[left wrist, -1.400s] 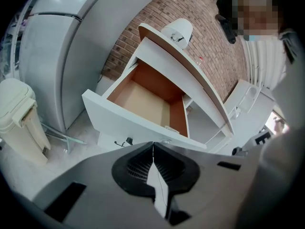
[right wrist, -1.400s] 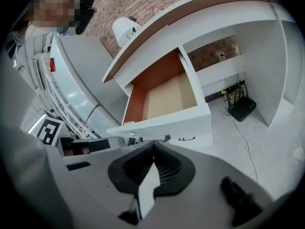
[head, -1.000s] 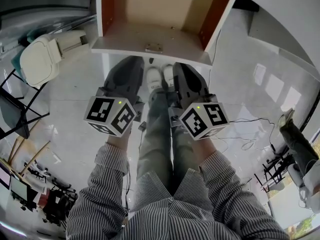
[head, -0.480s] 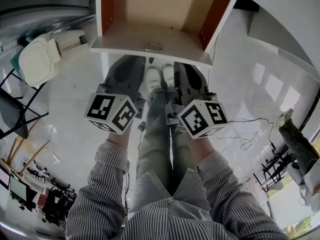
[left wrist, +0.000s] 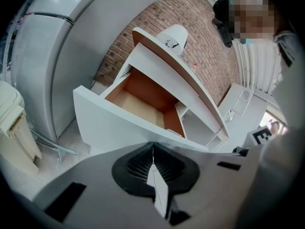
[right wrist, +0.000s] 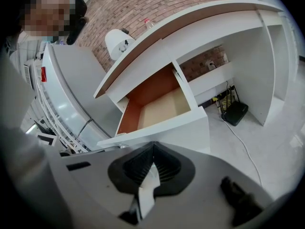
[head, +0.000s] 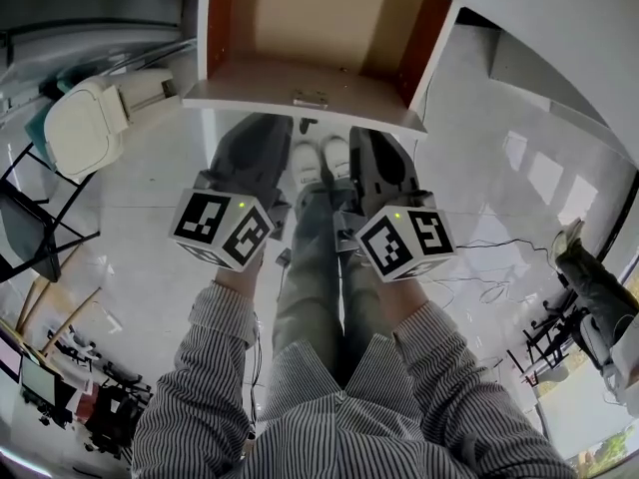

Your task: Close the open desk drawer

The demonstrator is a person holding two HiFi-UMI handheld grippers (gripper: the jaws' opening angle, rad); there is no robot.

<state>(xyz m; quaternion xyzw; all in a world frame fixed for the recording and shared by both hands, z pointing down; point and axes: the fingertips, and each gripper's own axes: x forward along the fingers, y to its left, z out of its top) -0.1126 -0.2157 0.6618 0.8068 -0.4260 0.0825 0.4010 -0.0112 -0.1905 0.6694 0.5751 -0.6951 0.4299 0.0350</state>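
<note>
The desk drawer [head: 310, 28] is pulled open, showing a tan bottom and red-brown sides. Its white front panel [head: 300, 95] carries a small metal handle [head: 308, 99]. My left gripper [head: 262, 123] and right gripper [head: 365, 136] are side by side just below that front panel, pointing at it. Whether they touch it I cannot tell. In the left gripper view the left gripper [left wrist: 153, 145] is shut and empty, with the drawer front [left wrist: 119, 128] close ahead. The right gripper view shows the right gripper [right wrist: 153, 145] shut too, in front of the drawer [right wrist: 162, 106].
A cream-coloured chair [head: 85, 118] stands left of the drawer. The person's legs and white shoes [head: 319, 156] are under the drawer. Cables [head: 484, 267] lie on the floor at right, and a black box [right wrist: 236, 112] sits under the desk. A white rounded object [right wrist: 119, 42] is on the desk top.
Both grippers have stayed nearly in place below the drawer front. More of the desk top's edge shows at the top of the head view.
</note>
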